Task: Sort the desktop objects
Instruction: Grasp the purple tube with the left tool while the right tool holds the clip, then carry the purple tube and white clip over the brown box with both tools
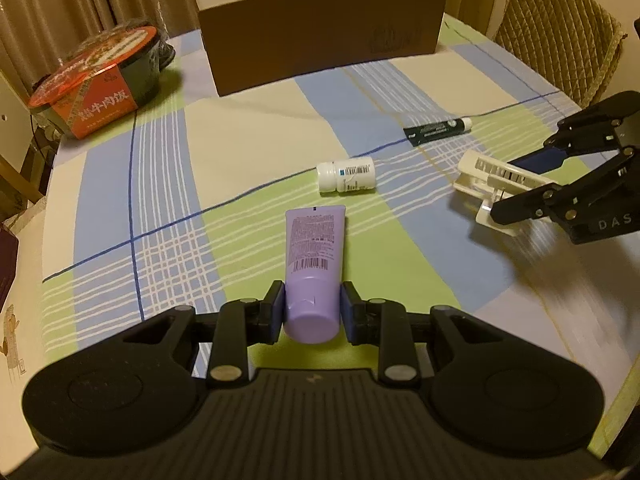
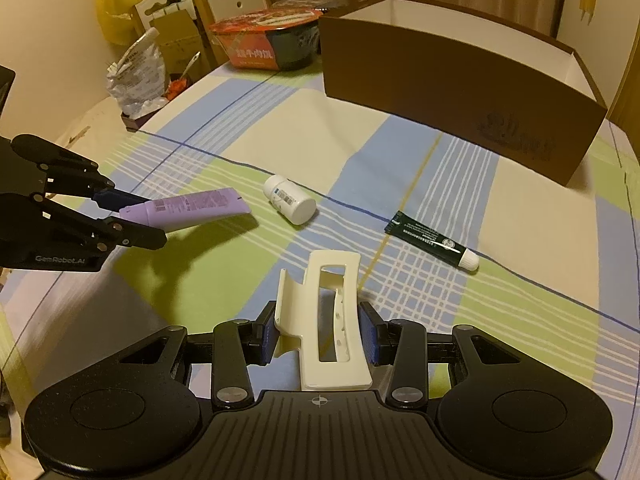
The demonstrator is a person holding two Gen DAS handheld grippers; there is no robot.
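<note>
My left gripper is shut on the cap end of a purple tube, held above the plaid tablecloth; the right wrist view shows the same tube lifted, its shadow beneath. My right gripper is shut on a cream hair claw clip, seen from the left as a clip off the cloth. A white pill bottle lies on its side mid-table. A dark green tube with a white cap lies further right.
An open brown cardboard box stands at the far side of the table. A red instant-rice bowl sits at the far left. A wicker chair stands beyond the right edge. Bags and boxes crowd the left.
</note>
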